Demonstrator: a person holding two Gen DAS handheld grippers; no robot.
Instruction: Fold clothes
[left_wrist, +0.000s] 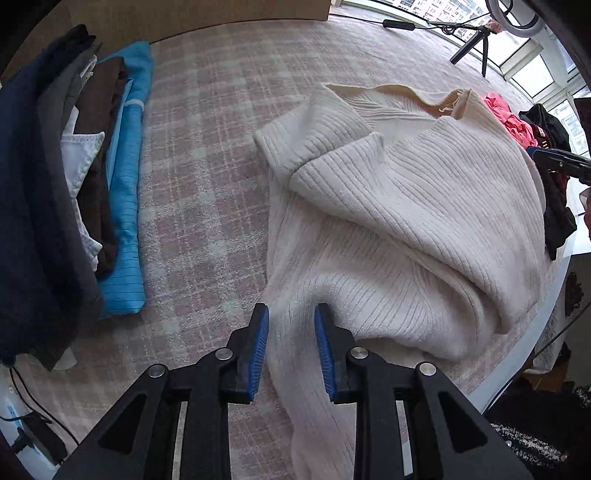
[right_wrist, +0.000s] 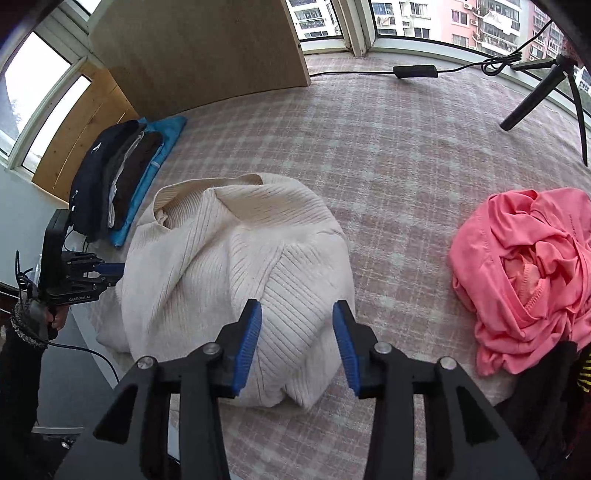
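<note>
Cream ribbed sweater lies bunched, hem cut off, between both grippers' parted, empty jaws.

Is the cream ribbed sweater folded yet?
Not folded: the cream ribbed sweater lies bunched in a loose heap on the checked blanket, collar open.

A room in a high-rise flat: a pink-and-white checked fleece blanket covers a bed-like surface, wide bay windows look onto pink apartment blocks, and a stack of folded dark and blue clothes sits beside a wooden board
</note>
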